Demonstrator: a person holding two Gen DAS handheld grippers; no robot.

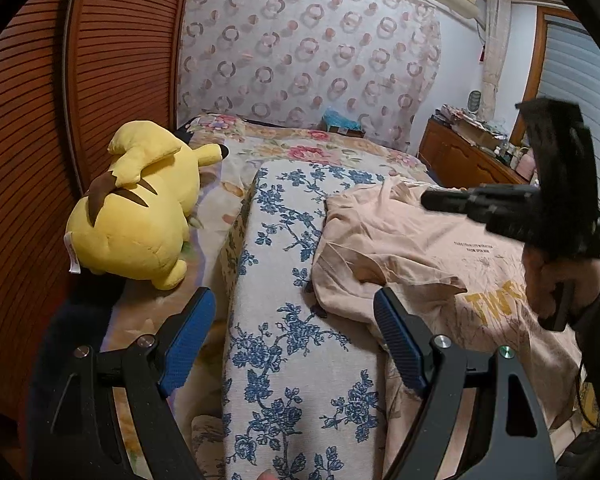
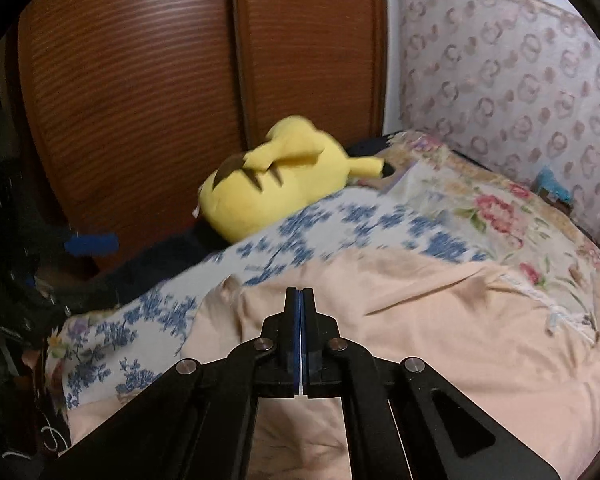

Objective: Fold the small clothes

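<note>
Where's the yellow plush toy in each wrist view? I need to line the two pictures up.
Left wrist view: the yellow plush toy lies at left, beside the brown louvred wardrobe door, left of the blue-flowered cushion.
Right wrist view: the plush toy sits at upper centre, behind the blue-flowered cushion, against the same door.
Shared landmark: the blue-flowered cushion.

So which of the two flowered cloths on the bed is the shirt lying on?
The blue-and-white flowered cloth; the peach shirt overlaps its edge. The red-flowered cover lies farther back, nearer the headboard.
</note>
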